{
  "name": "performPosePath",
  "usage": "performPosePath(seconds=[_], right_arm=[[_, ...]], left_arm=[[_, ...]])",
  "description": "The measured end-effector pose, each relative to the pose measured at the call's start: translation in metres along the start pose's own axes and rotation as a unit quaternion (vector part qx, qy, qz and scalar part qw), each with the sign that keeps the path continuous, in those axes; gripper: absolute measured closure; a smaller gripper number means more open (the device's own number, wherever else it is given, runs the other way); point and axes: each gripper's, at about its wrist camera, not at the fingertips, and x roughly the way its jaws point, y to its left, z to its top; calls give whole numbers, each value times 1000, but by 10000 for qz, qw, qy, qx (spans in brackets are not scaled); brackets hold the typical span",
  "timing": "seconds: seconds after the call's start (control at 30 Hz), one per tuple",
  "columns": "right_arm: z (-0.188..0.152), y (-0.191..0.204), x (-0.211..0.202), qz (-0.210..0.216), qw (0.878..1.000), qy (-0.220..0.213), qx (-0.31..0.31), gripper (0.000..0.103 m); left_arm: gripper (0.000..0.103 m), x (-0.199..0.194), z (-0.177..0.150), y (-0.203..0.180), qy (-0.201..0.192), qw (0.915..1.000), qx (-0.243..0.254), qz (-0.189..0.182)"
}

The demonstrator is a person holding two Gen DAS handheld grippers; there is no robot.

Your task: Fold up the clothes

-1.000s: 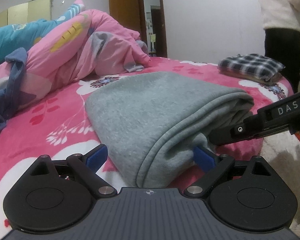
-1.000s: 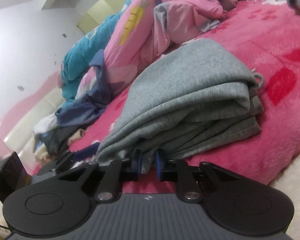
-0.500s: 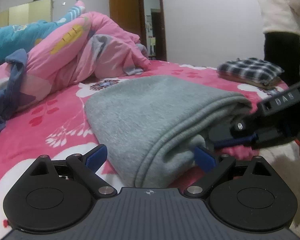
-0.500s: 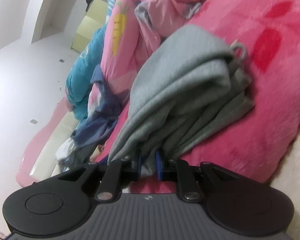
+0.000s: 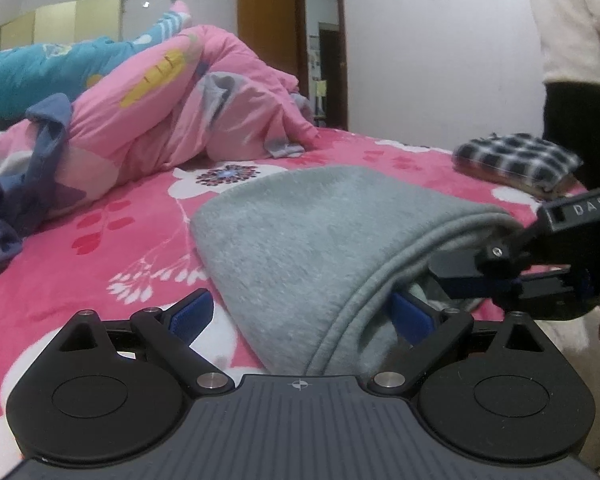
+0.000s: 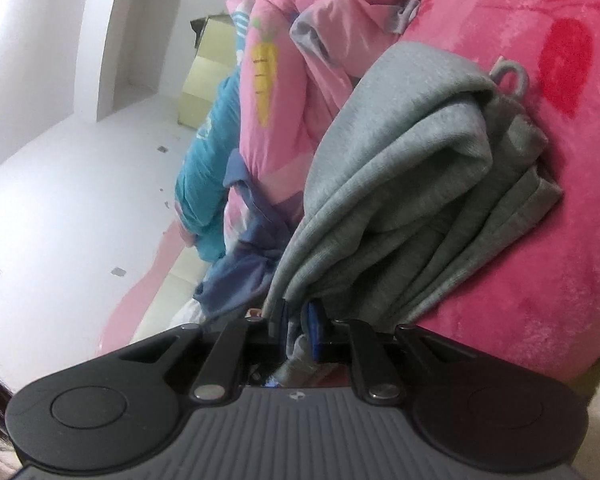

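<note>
A folded grey fleece garment (image 5: 312,240) lies on the pink flowered bed cover (image 5: 112,240). In the left wrist view my left gripper (image 5: 300,316) stands open, its blue pads either side of the garment's near folded edge. The right gripper's black body (image 5: 556,252) shows at the right of that view, reaching under the fold. In the right wrist view my right gripper (image 6: 298,324) is shut on a bunch of the grey garment (image 6: 412,184), whose stacked layers hang tilted, lifted at the near end.
A heap of pink and teal quilts (image 5: 140,92) with blue clothing fills the back left of the bed. A folded black-and-white checked garment (image 5: 516,160) lies at the far right corner. A person in a white top (image 5: 576,40) stands beyond it by the wall.
The right gripper has rolled and lifted with the garment's edge, so its view is tilted further. The left gripper has sunk lower toward the bed and stays open.
</note>
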Motion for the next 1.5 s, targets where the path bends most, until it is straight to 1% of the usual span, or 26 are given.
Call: performPosePath(seconds=[0.1, 0.17, 0.23, 0.27, 0.33, 0.4, 0.47, 0.5, 0.57, 0.6, 0.63, 0.67, 0.7, 0.73, 0.77, 0.8, 0.93, 1.03, 1.17, 1.23, 1.27, 1.3, 1.4, 1.5], right_arm=[[-1, -3, -1, -58, 10000, 23, 35, 91], [-2, -5, -1, -123, 9998, 86, 88, 90], [-4, -5, -6, -161, 9998, 100, 99, 90], [-5, -3, -9, -217, 9997, 88, 30, 90], [-8, 8, -19, -465, 9980, 4, -417, 90], [-12, 28, -24, -671, 9913, -106, -1129, 90], [-18, 52, -22, -826, 9770, -169, -1959, 90], [-23, 64, -18, -911, 9657, -150, -2427, 89], [-34, 81, -7, -1151, 9348, 50, -3359, 88], [-39, 86, -1, -1243, 9213, 177, -3681, 88], [-44, 89, 6, -1334, 9081, 283, -3960, 86], [-48, 90, 11, -1402, 8972, 357, -4173, 81], [-51, 90, 15, -1488, 8900, 361, -4295, 80], [-54, 89, 18, -1608, 8835, 328, -4387, 81], [-57, 88, 21, -1729, 8768, 295, -4477, 84], [-58, 86, 24, -1792, 8740, 275, -4508, 89], [-55, 81, 31, -1810, 8768, 228, -4449, 94], [-55, 87, 24, -1724, 8722, 79, -4578, 96], [-51, 101, 24, -1513, 8702, -153, -4687, 96], [-51, 100, 29, -1587, 8639, -149, -4778, 96], [-51, 97, 32, -1650, 8636, -142, -4762, 96], [-50, 93, 36, -1699, 8672, -148, -4678, 96], [-42, 78, 48, -1771, 8861, -154, -4281, 96], [-34, 65, 57, -1787, 9118, -180, -3694, 96]], left_arm=[[6, 5, -2, -1, 111, 9999, 64, -86], [5, 9, -3, -3, 124, 9998, 153, -71], [4, 12, 0, -2, 58, 9998, 165, 41], [6, 11, 2, -1, -30, 9998, 131, 175], [6, 9, 8, 3, -143, 9995, 1, 281], [7, 8, 12, 7, -209, 9992, -119, 309], [9, 7, 12, 8, -212, 9992, -171, 309], [10, 7, 13, 9, -214, 9991, -196, 309], [11, 6, 13, 10, -217, 9990, -248, 310], [11, 5, 14, 10, -218, 9989, -273, 310], [11, 5, 14, 11, -220, 9988, -299, 310], [11, 5, 14, 11, -221, 9987, -325, 310], [11, 4, 15, 12, -223, 9987, -350, 310], [11, 4, 15, 12, -224, 9986, -376, 310], [11, 4, 15, 13, -226, 9985, -402, 311], [11, 3, 15, 13, -229, 9984, -420, 312], [11, 4, 15, 14, -234, 9983, -438, 296], [11, 4, 15, 16, -252, 9982, -454, 284], [11, 4, 14, 17, -284, 9979, -502, 278], [11, 5, 14, 18, -282, 9979, -510, 268], [11, 5, 14, 19, -281, 9979, -515, 263], [11, 5, 13, 19, -279, 9979, -519, 259], [11, 6, 13, 21, -275, 9979, -531, 244], [11, 7, 12, 22, -271, 9979, -544, 229]])
